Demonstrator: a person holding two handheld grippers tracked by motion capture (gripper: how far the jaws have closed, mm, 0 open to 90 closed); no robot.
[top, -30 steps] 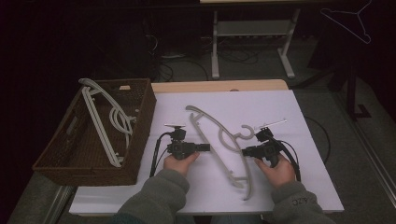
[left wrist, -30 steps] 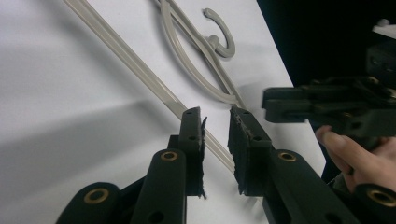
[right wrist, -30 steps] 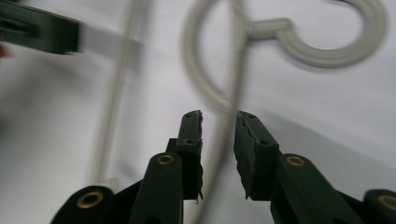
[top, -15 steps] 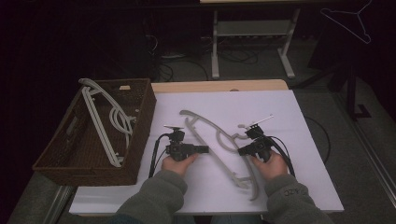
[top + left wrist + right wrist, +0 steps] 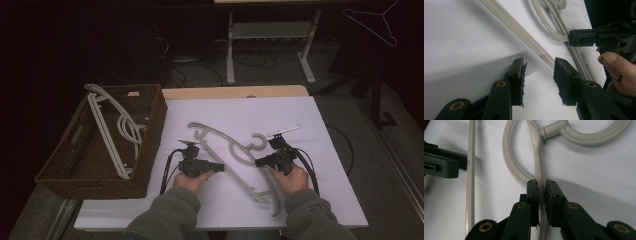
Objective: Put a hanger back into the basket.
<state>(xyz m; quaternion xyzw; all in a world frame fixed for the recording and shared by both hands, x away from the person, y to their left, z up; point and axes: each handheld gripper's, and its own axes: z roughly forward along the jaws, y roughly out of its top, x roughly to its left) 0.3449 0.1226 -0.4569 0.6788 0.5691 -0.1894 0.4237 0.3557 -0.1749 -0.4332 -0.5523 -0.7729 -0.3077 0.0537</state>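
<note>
Hanger (image 5: 235, 150): pale grey plastic, curved shoulders, straight crossbar, open hook; lies flat on white table (image 5: 330, 130), right of the wicker basket (image 5: 150, 150). Right gripper (image 5: 542, 187) clamped on its upper arm beside the hook. Left gripper (image 5: 539, 75) has just been opening, its jaws partly apart with the crossbar running between them, untouched.

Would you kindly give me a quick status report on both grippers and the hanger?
Right gripper shut on pale grey plastic hanger. Left gripper open, hanger bar between jaws, untouched. Woven brown basket alongside, nothing blocking.
</note>
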